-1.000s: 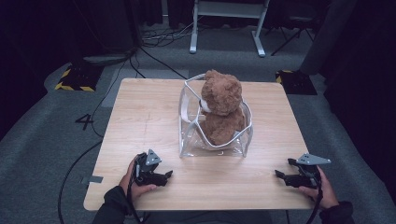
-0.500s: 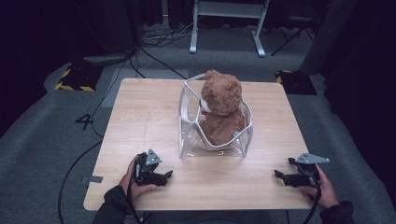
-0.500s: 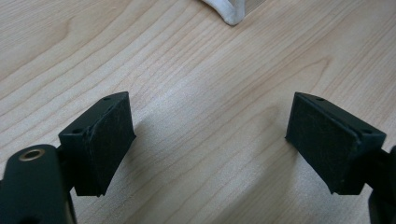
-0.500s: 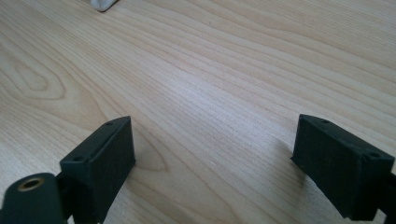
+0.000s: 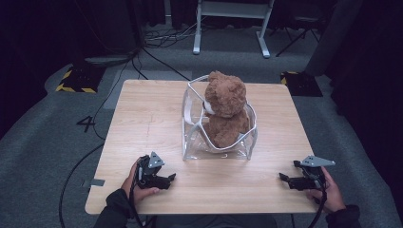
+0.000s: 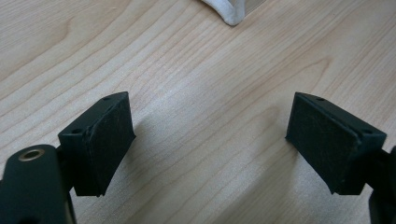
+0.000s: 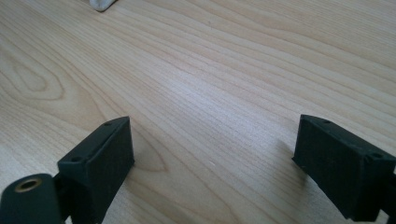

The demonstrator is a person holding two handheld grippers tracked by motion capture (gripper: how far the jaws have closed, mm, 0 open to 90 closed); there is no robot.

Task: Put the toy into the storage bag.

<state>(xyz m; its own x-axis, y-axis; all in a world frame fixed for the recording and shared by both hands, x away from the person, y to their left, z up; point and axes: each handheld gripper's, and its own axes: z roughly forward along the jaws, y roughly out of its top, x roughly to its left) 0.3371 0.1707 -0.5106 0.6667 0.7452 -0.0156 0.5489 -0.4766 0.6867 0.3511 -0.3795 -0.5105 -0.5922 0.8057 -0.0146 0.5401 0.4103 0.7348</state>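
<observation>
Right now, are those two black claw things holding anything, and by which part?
Nothing is held. The left gripper and right gripper both rest open on the table, apart from the teddy bear in its clear bag.

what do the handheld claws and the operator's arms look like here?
Both are black two-jaw units. The left claw and right claw each carry a grey three-cornered plate on top and trail a black cable. Flat rectangular pads, small screw holes, one brass-coloured fitting. Dark sleeves.
</observation>
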